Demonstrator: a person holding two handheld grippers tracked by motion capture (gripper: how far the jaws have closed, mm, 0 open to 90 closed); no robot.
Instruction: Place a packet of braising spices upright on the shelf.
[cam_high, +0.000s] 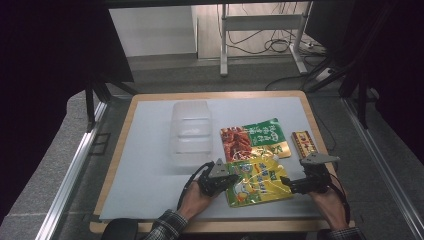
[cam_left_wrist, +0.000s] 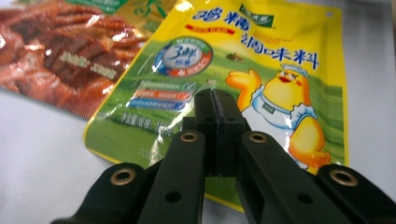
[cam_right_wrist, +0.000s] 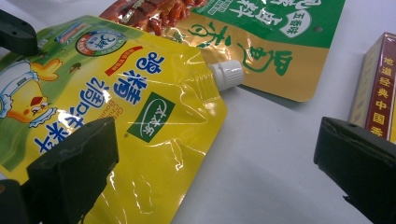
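Left tongs (cam_high: 231, 178) pinched tight together, right tongs (cam_high: 287, 183) spread wide, both held low

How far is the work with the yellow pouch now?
Done: nothing is packed; the clear container looks empty. In hand: the left gripper, jaws shut, sits over the yellow pouch; whether it pinches it is unclear. The right gripper stands open at its edge. Left: lifting the pouch, probably into the container.

Yellow spouted seasoning pouch (cam_high: 257, 181) with cartoon chick, lying flat on the white surface (cam_high: 150, 165), white cap (cam_right_wrist: 227, 74) screwed on, near front edge
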